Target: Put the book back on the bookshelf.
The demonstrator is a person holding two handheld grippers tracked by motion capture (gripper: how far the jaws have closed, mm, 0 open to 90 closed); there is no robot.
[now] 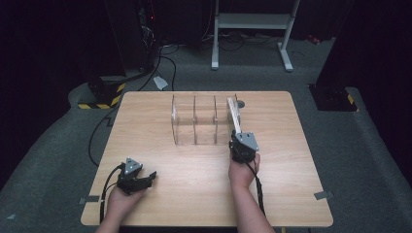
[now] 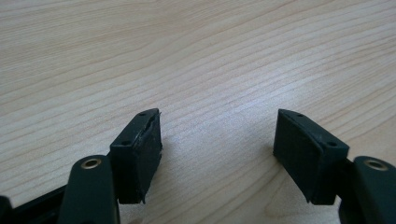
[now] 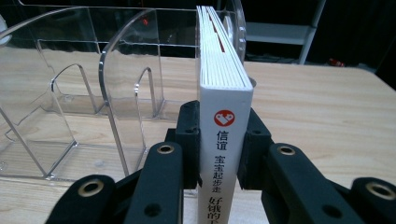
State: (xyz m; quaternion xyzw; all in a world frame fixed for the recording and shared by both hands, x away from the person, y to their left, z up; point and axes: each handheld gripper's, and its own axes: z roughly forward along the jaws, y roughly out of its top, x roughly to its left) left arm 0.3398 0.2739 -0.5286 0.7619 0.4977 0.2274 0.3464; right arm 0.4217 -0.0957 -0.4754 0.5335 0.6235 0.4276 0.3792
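Right tongs (image 3: 219, 140) are clamped on the spine end of a white book (image 3: 224, 88), held upright w/ its far end already in the rightmost slot of the clear acrylic file holder (image 1: 194, 121) at the far-middle of the surface (image 1: 160, 170); judging by that, insertion looks roughly half done, w/ sliding it fully in and letting go still left. Left tongs (image 2: 217, 149) rest wide apart, nothing between them, near the front-left edge, well apart from the holder. Spine shows a red heart logo, then "信谊" and "宝宝起步走"; lower chars are cut off.
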